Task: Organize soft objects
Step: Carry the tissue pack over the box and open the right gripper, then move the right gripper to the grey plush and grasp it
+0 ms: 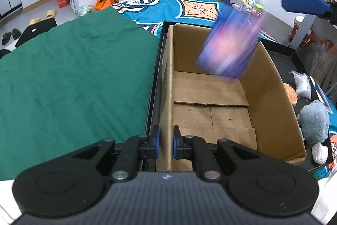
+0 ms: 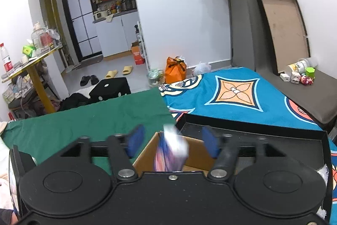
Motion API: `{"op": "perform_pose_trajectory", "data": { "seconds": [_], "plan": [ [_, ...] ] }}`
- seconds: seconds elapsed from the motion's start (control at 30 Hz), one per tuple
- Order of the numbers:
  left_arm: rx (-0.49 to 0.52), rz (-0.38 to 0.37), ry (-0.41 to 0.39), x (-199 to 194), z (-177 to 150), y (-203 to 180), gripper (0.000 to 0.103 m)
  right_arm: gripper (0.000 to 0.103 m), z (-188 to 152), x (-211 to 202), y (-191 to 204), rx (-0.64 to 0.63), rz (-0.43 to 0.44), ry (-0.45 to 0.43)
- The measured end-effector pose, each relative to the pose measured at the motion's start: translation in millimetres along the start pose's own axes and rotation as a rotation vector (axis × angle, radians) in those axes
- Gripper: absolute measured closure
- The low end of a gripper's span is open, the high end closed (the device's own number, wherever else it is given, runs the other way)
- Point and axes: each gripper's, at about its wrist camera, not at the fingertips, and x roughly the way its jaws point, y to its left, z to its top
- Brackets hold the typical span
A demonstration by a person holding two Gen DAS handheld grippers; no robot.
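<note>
so my left gripper (image 1: pixel 166 143) is clamped shut on the left wall of the cardboard box (image 1: pixel 167 85), one blue pad on each side of that wall, down at about 6 o'clock in the left wrist view. That's just pinning the box in place

The right gripper (image 2: pixel 171 140) is open, its blue pads (image 2: pixel 135 140) spread wide with nothing pressed between them. The thing I care about, a blue and pink packet (image 1: pixel 229 45), is in mid air over the box, totally smeared by motion blur so I can't tell what's printed on it. In the left view it sits around 1 o'clock, above the far right corner of the box. In the right view the same packet (image 2: pixel 171 151) hangs between my open fingers but touches neither, right over the box's near edge (image 2: pixel 147 153)

The box floor is bare cardboard with a loose flap lying across the middle. The box itself sits inside a shallow black tray (image 2: pixel 252 130) on the bed

To the left of the tray, from 9 to 11 o'clock in the left view, there's a green blanket (image 1: pixel 73 77). Behind the box at 12 o'clock is a blue patterned sheet (image 1: pixel 179 5). Off at 3 to 4 o'clock beside the box I can see a grey plush toy (image 1: pixel 313 119), a burger-looking plush (image 1: pixel 290 94) and a couple of white fluffy bits (image 1: pixel 303 85)

You can also catch my right gripper up in the corner at 1 o'clock of the left view, fingers apart
</note>
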Motion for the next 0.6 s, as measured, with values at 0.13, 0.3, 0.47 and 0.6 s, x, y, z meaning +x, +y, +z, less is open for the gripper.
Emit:
{"op": "perform_pose_trajectory", "data": {
  "seconds": [0.13,0.3,0.47,0.6],
  "plan": [
    [0.021,0.024,0.011,2.5,-2.1,-6.6,0.092,0.036,-8.9,-4.4,-17.0,0.054,-0.024,0.034],
    [0.051,0.054,0.015,1.8,-2.7,-15.5,0.087,0.035,-28.4,-20.8,-43.5,0.139,-0.081,0.058],
    [0.081,0.070,-0.001,-4.9,-1.6,-23.2,0.053,0.031,-47.8,-37.6,-60.9,0.207,-0.126,0.062],
    [0.117,0.118,-0.025,-10.9,-0.4,-31.3,0.035,0.029,-58.6,-45.9,-74.4,0.250,-0.152,0.068]
  ]
}}
